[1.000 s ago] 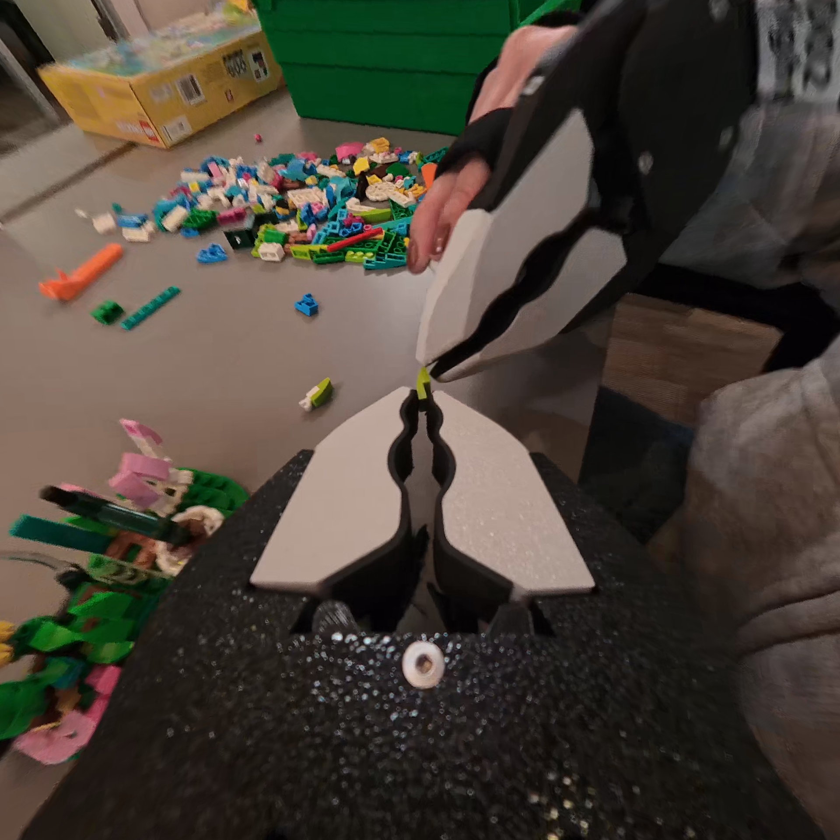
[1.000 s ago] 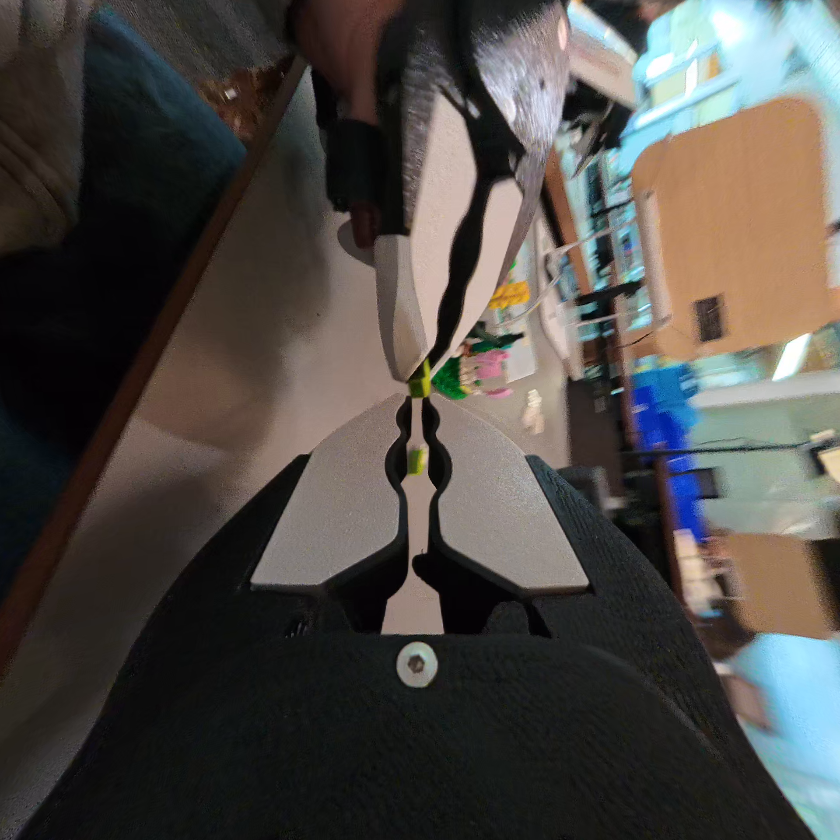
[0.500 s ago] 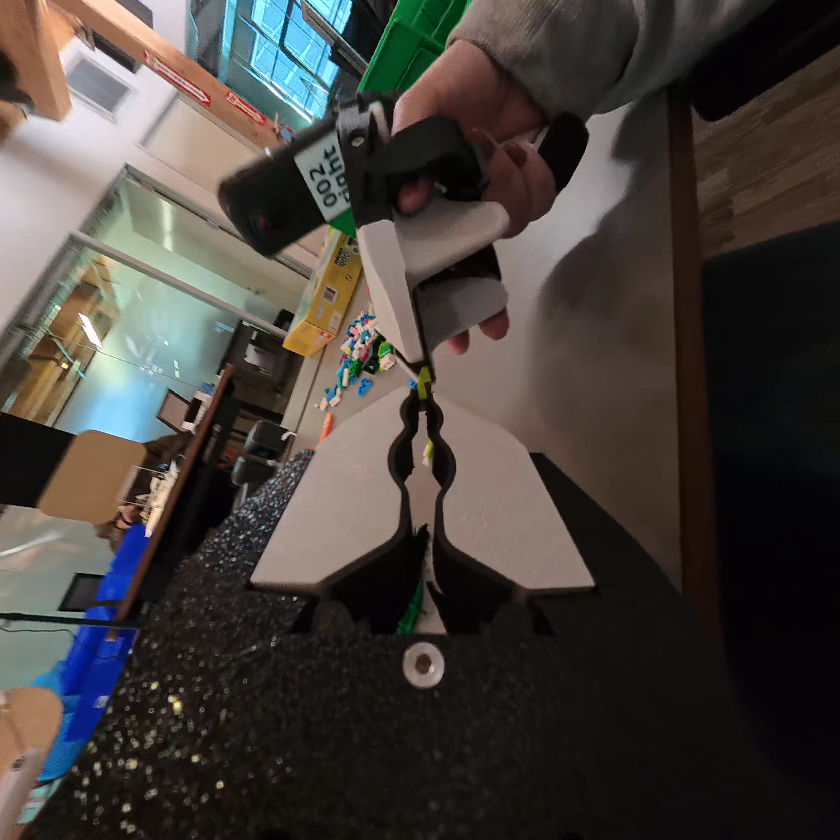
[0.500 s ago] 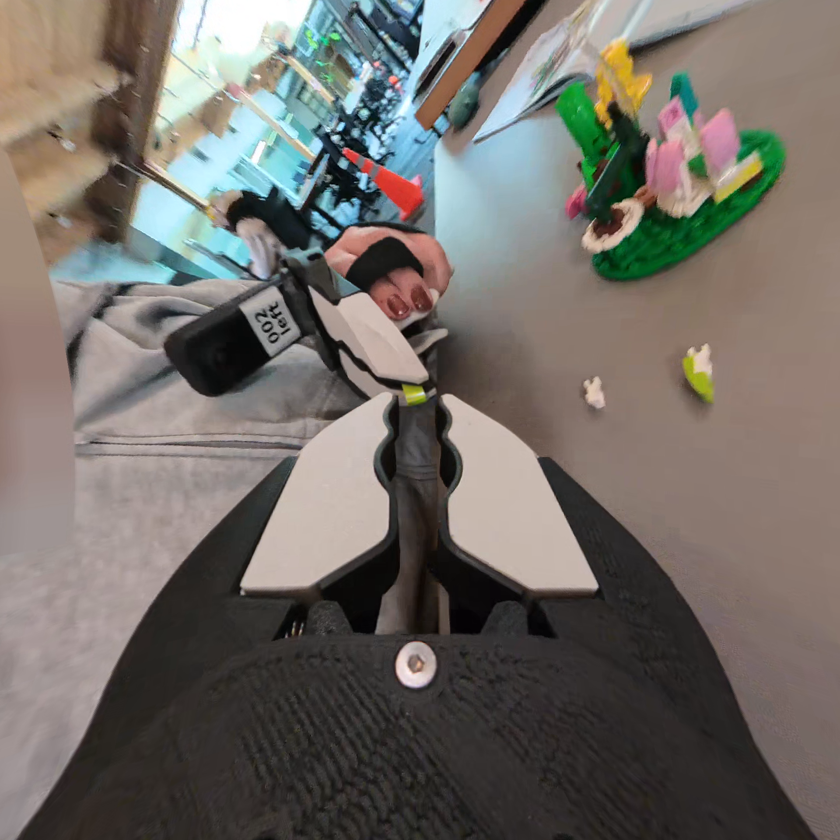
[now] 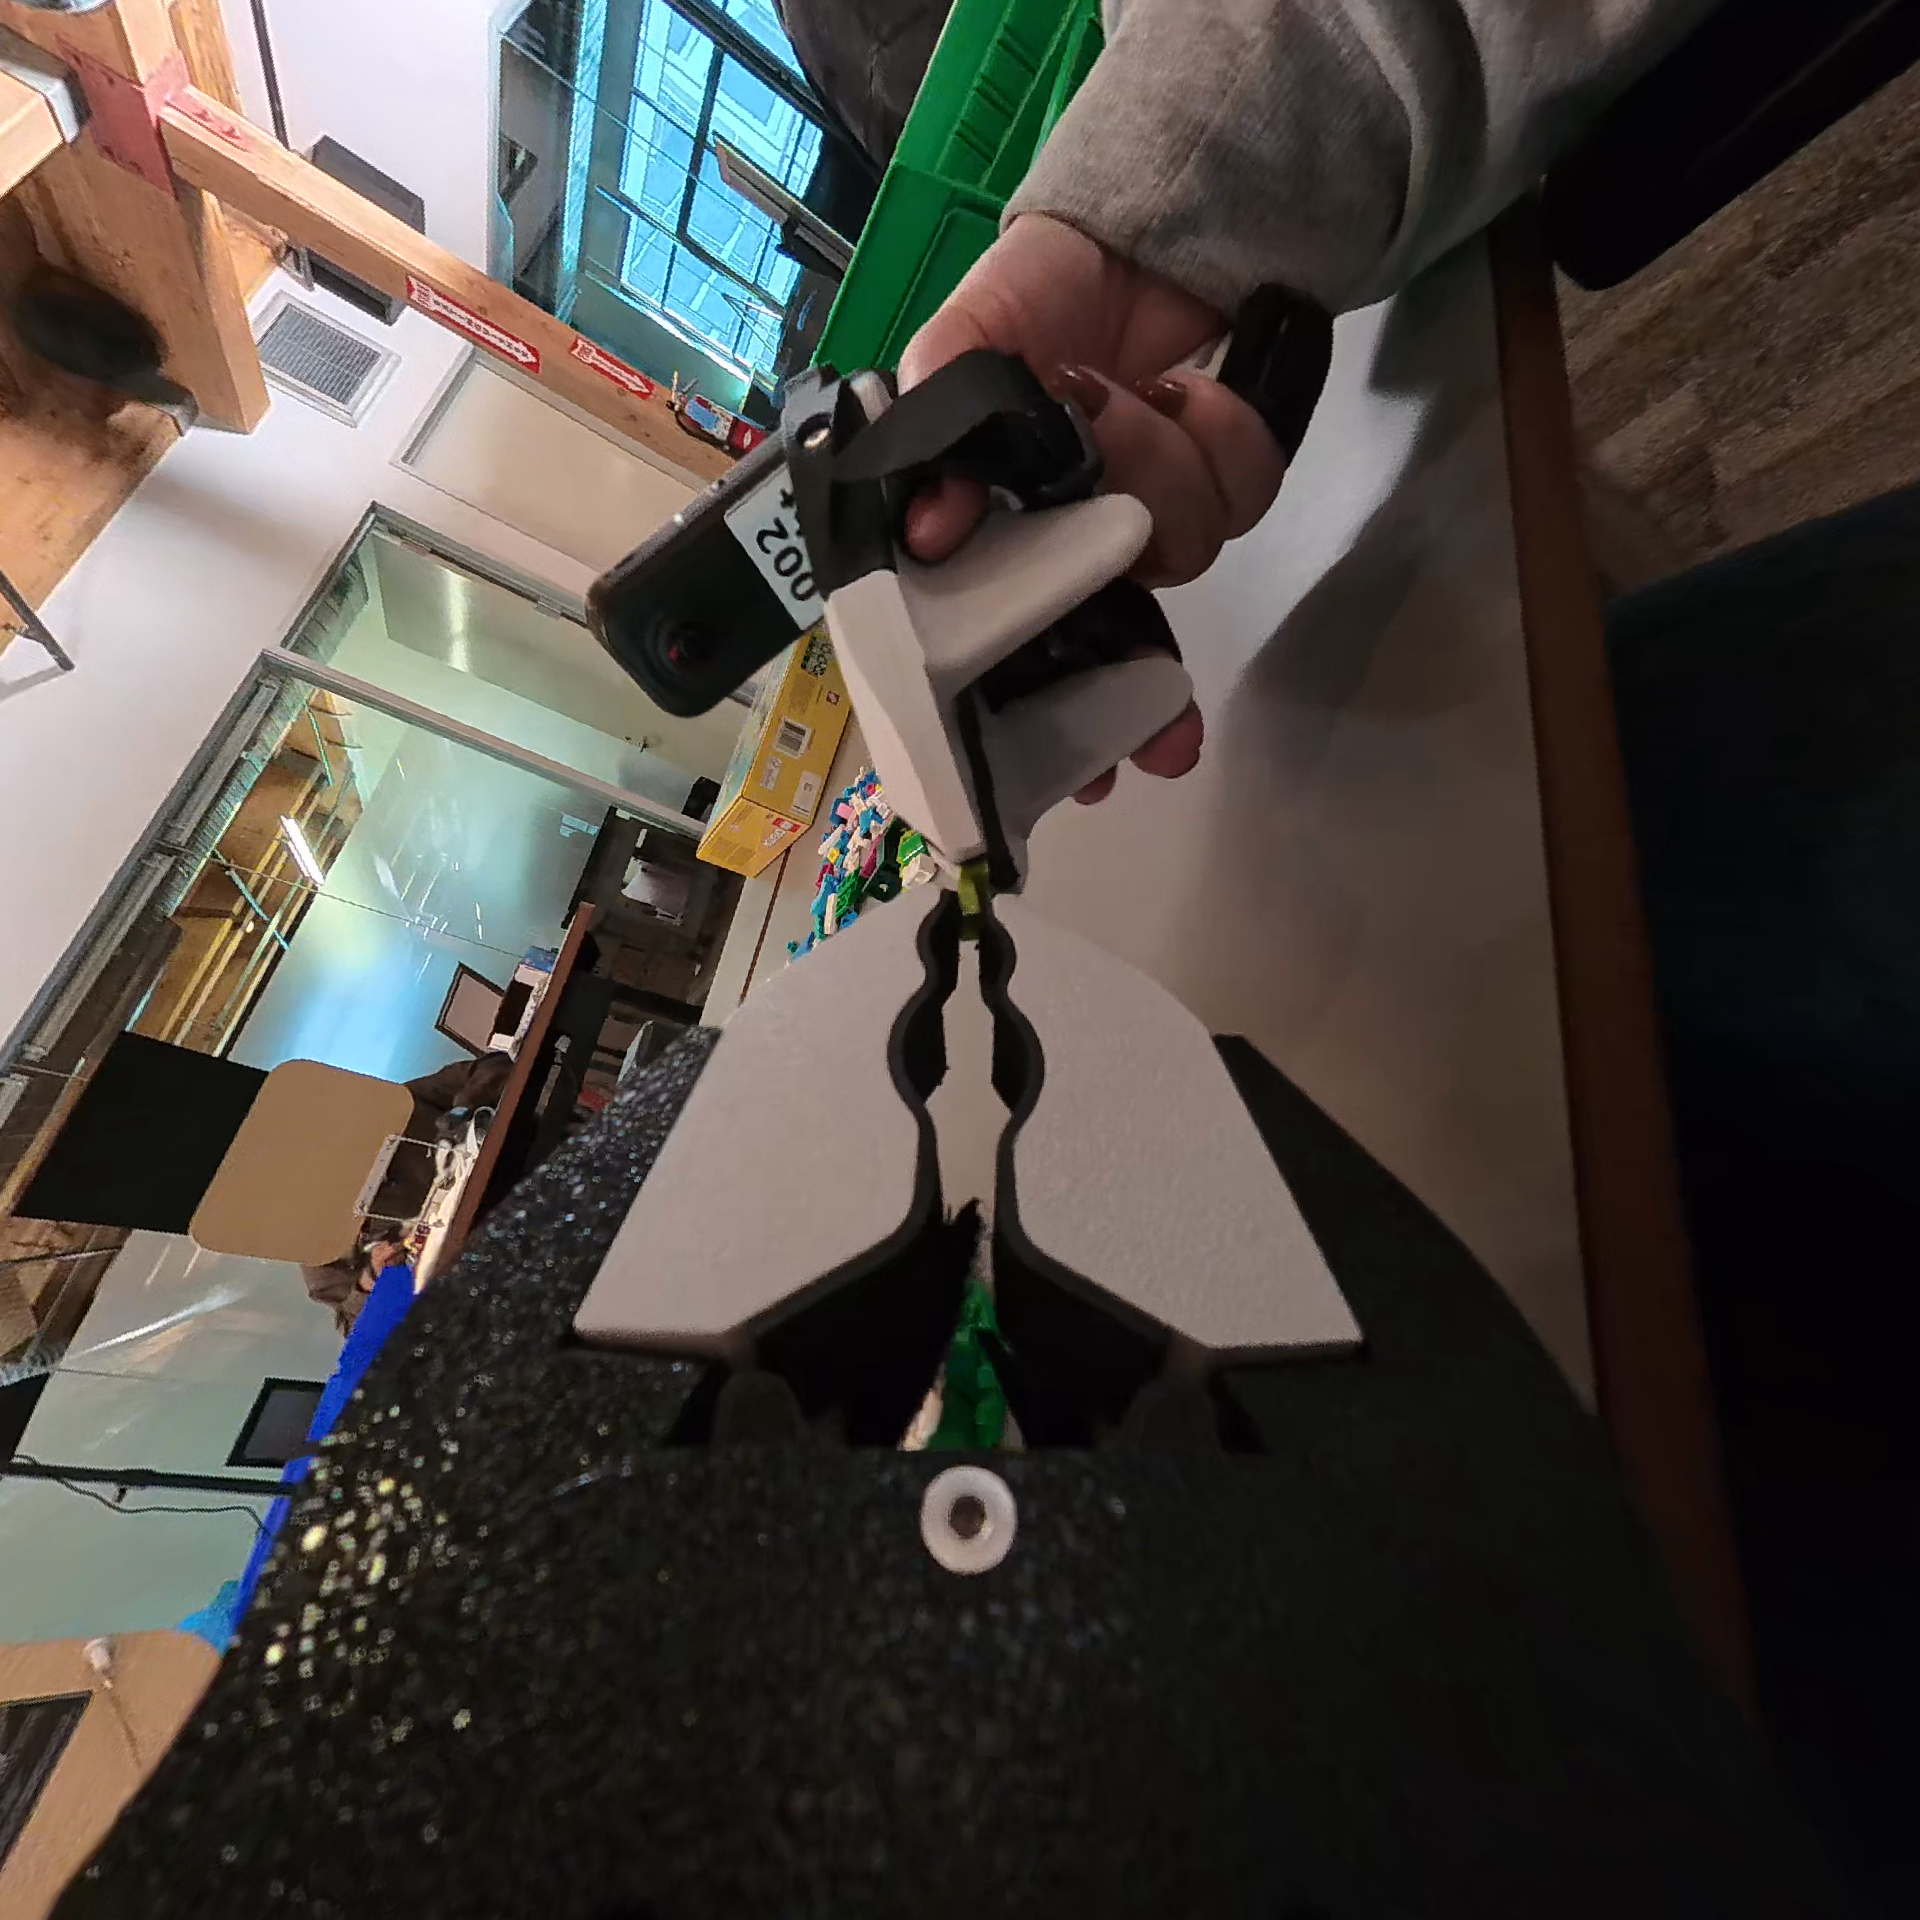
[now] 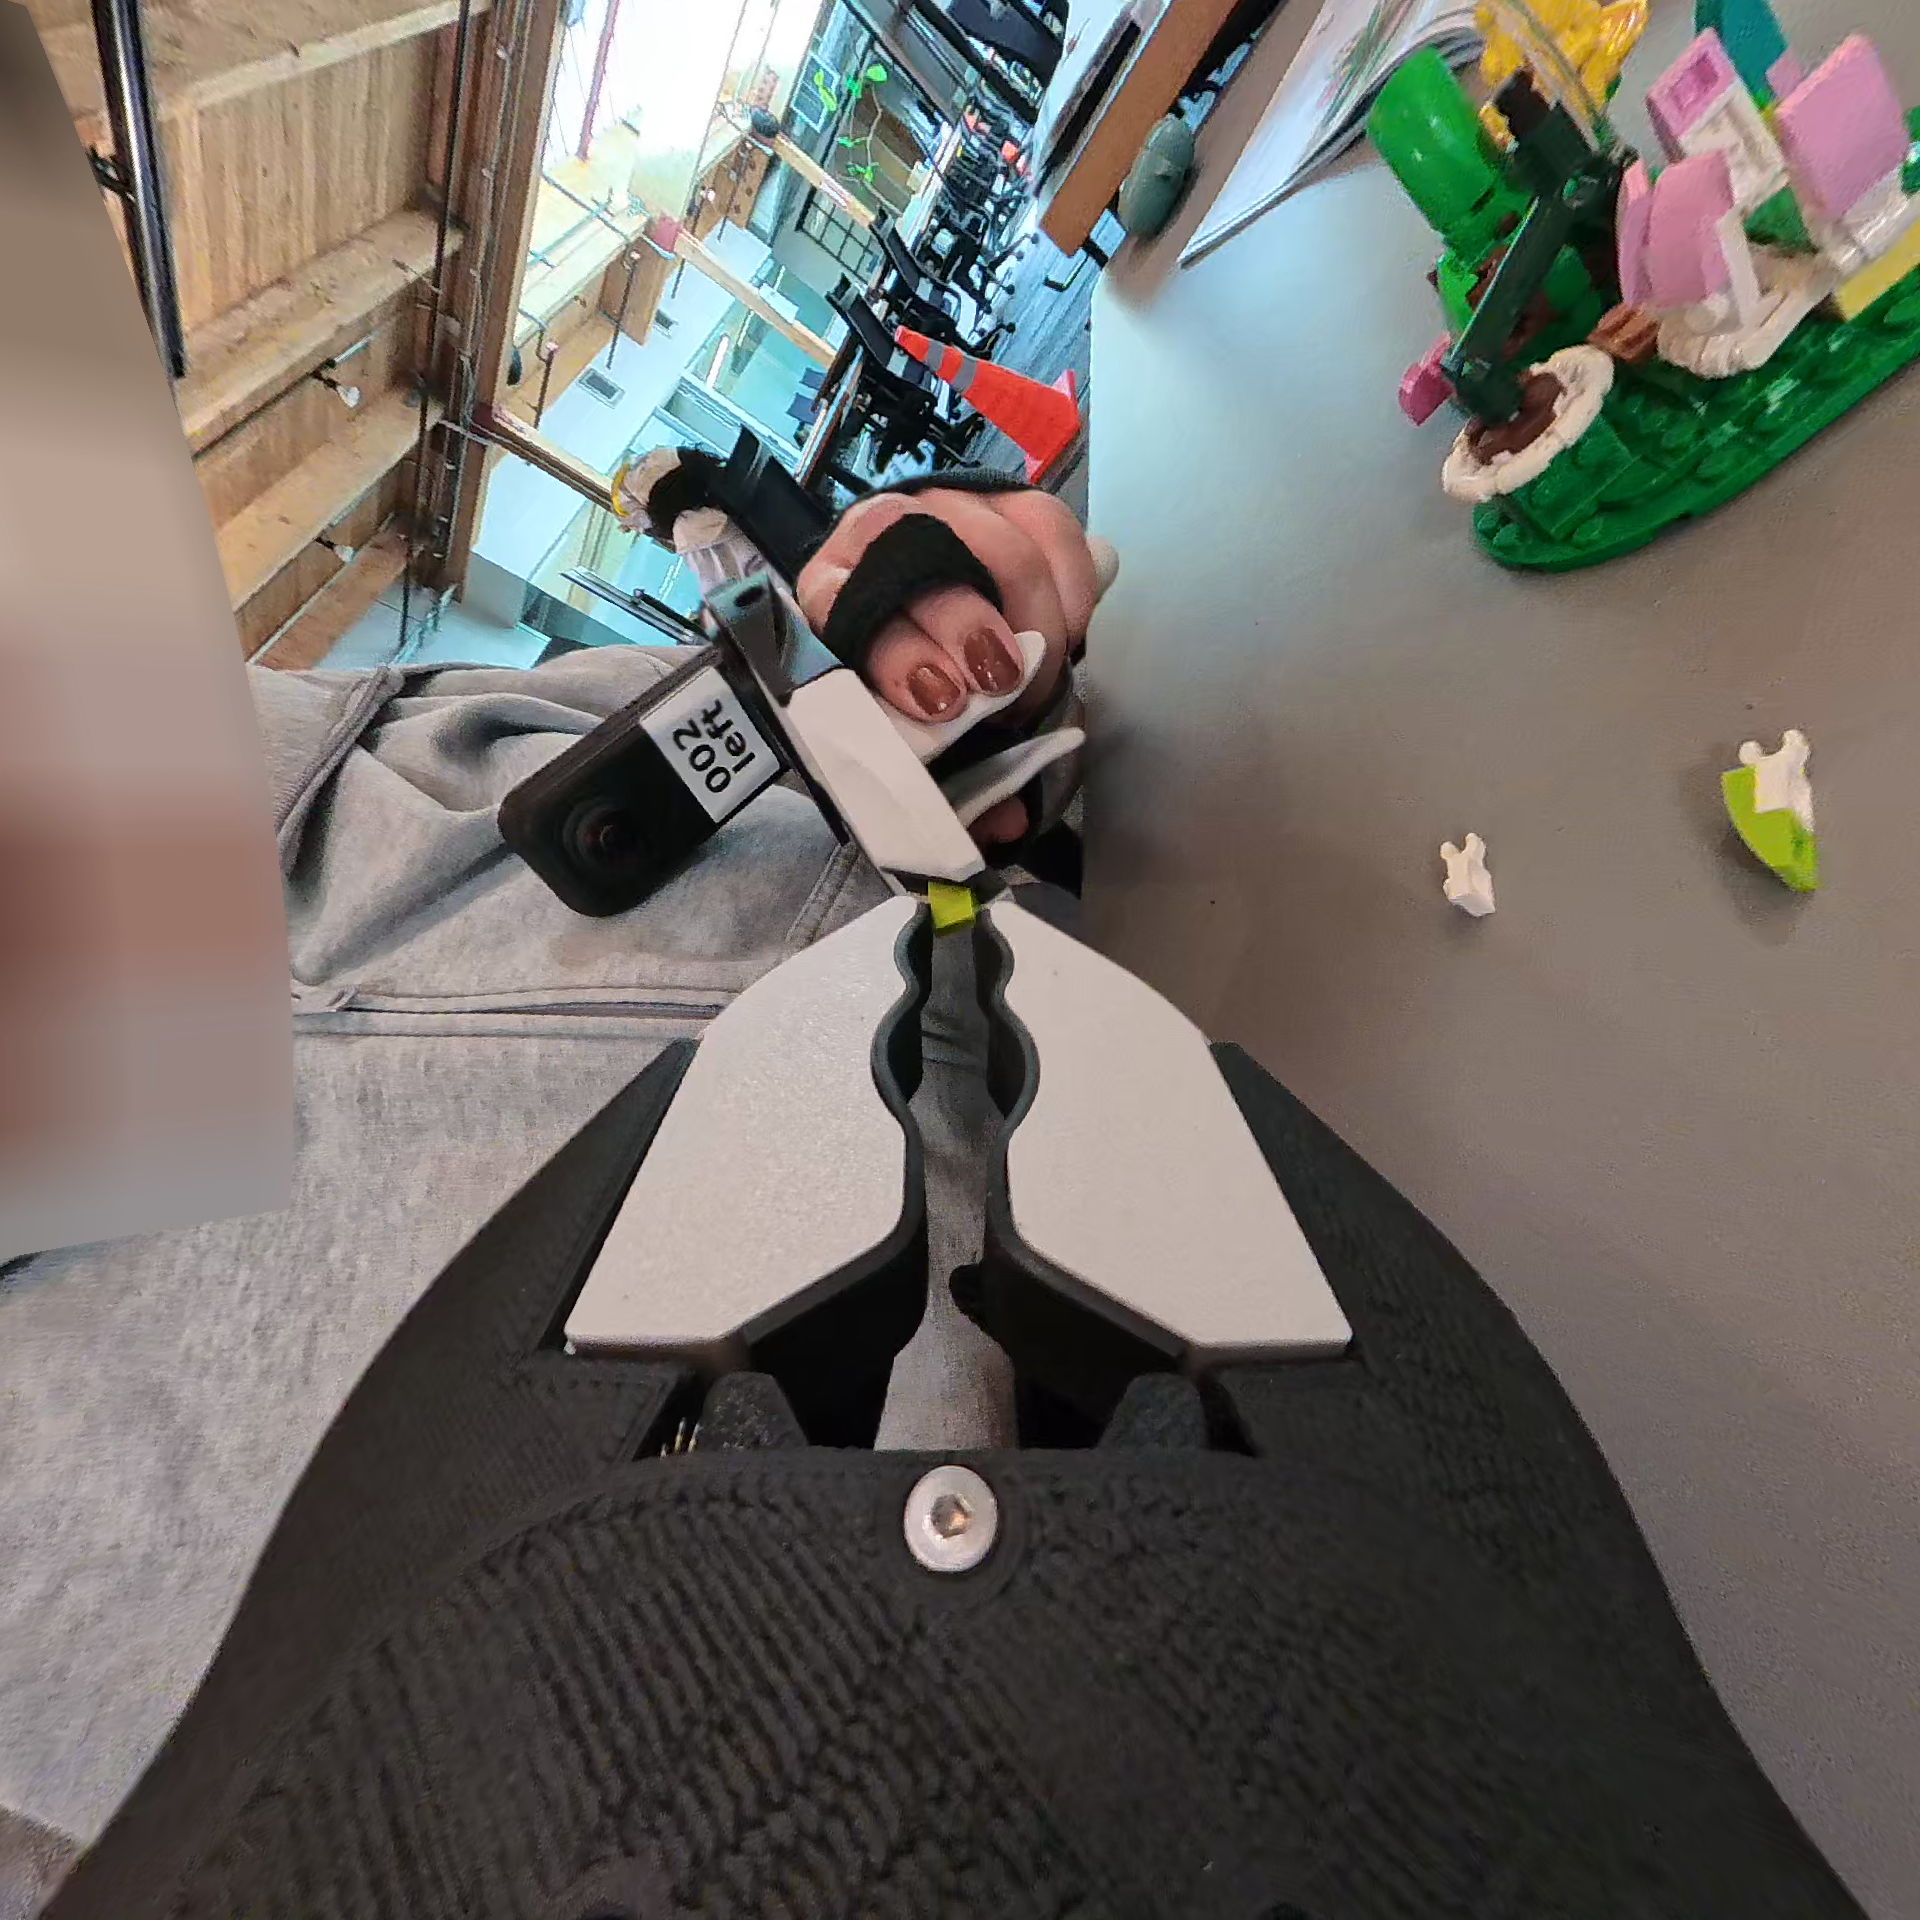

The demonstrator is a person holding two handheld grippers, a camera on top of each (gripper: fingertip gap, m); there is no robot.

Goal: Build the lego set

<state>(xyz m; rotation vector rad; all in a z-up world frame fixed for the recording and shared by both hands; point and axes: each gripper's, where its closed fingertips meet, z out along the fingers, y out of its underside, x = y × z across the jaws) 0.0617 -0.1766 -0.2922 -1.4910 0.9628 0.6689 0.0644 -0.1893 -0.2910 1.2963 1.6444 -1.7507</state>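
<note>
Clearly, both tools met tip to tip above the table [image 6: 1351, 1091]. The left gripper [image 5: 968, 928] and the right gripper [image 6: 952, 909] were each closed narrow on the same lime piece [image 6: 951, 906], held in the air between them. Such a piece was probably very light, stiff and smooth, so it could slip; I would grip its flat sides, not the corners.
</note>
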